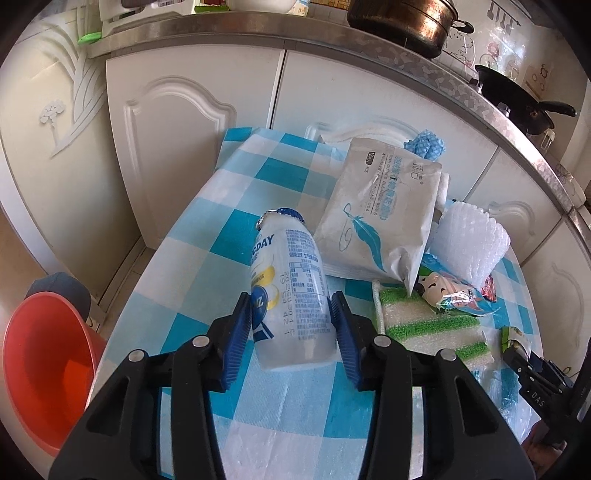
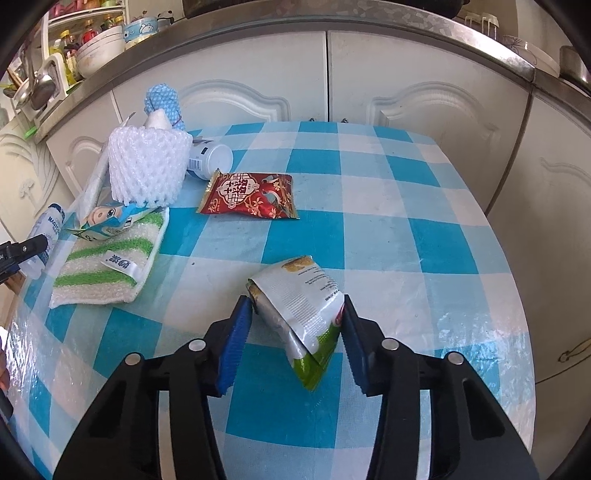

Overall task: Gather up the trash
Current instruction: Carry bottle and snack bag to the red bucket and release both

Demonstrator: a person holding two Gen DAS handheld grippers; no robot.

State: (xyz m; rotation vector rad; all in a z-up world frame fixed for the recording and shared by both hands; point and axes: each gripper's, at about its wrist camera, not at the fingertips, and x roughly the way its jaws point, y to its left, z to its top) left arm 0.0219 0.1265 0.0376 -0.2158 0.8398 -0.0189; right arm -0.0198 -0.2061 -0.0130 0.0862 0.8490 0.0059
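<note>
A white plastic drink bottle (image 1: 284,251) with a blue cap lies on the blue-checked table (image 1: 258,173). My left gripper (image 1: 290,299) is shut on its lower half, blue pads pressing both sides. In the right wrist view a crumpled green and white snack bag (image 2: 303,295) sits between the pads of my right gripper (image 2: 297,301), which is shut on it just above the tablecloth (image 2: 406,229). Other trash on the table: a red snack wrapper (image 2: 251,195), a cartoon-printed wrapper (image 2: 110,218), a white foam net sleeve (image 2: 146,166) and a small white bottle (image 2: 210,157) lying on its side.
An orange bin (image 1: 40,369) stands on the floor left of the table. A wet-wipe pack (image 1: 376,214) and a green-striped cloth (image 1: 424,325) lie beside the bottle. White cabinet doors (image 2: 258,74) close off the far side, under a counter with pots (image 1: 406,18).
</note>
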